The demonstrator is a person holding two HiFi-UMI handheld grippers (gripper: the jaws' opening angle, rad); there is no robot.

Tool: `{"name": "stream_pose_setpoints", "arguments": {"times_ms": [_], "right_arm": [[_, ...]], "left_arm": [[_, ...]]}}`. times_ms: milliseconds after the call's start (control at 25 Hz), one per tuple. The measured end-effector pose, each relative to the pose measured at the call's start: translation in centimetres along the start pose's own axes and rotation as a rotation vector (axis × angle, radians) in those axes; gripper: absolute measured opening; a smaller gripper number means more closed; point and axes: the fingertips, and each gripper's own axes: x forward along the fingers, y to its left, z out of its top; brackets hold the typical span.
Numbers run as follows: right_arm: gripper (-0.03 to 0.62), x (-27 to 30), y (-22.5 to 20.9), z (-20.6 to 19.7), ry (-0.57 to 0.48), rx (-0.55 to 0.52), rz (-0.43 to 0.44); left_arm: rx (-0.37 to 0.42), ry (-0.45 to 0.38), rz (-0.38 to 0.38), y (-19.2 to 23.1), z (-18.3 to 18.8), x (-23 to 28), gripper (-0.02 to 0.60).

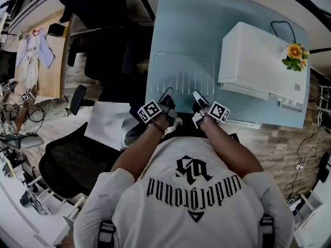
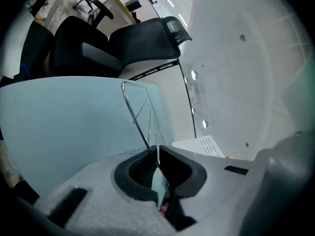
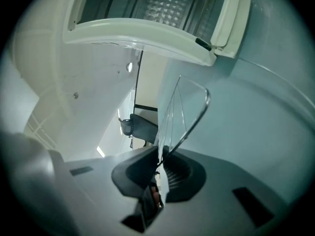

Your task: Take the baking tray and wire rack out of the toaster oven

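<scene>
Head view, wire rack (image 1: 183, 74), pale blue table (image 1: 207, 14), wood floor (image 1: 274, 149)

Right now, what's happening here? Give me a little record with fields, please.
held item: thin silver wire rack
left gripper: shut on the rack's near edge
right gripper: shut on the same edge
rack's place: over the pale blue table, outside the oven
oven: white box-shaped toaster oven, door open
on oven: yellow flower

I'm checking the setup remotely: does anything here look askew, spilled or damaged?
Nothing stands out. The left claw and right claw grip the wire rack by its near edge over the table; the toaster oven sits upright, door open.
</scene>
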Motion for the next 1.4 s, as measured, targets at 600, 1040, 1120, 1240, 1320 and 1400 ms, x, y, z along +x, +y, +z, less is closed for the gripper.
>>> {"name": "stream_pose_setpoints", "arguments": {"times_ms": [600, 1040, 1120, 1240, 1320, 1400], "right_arm": [[0.038, 1.1, -0.9, 0.6, 0.014, 0.011, -0.013], [0.043, 1.4, -1.4, 0.9, 0.028, 0.004, -0.021], [0.046, 1.5, -1.6, 0.9, 0.03, 0.002, -0.024], [0.057, 1.6, -1.6, 0.8, 0.039, -0.004, -0.028], [0.07, 1.7, -1.6, 0.7, 0.045, -0.009, -0.027], [0.085, 1.7, -1.5, 0.7, 0.052, -0.018, -0.026]], "left_arm": [[-0.007, 0.016, 0.023, 0.8, 0.5, 1.3, 0.02], [-0.003, 0.038, 0.034, 1.3, 0.5, 2.0, 0.025], [0.001, 0.045, 0.036, 1.3, 0.4, 2.2, 0.029], [0.008, 0.058, 0.036, 1.3, 0.5, 2.3, 0.053], [0.012, 0.068, 0.036, 1.3, 0.4, 2.3, 0.08], [0.018, 0.08, 0.035, 1.3, 0.2, 2.4, 0.108]]}}
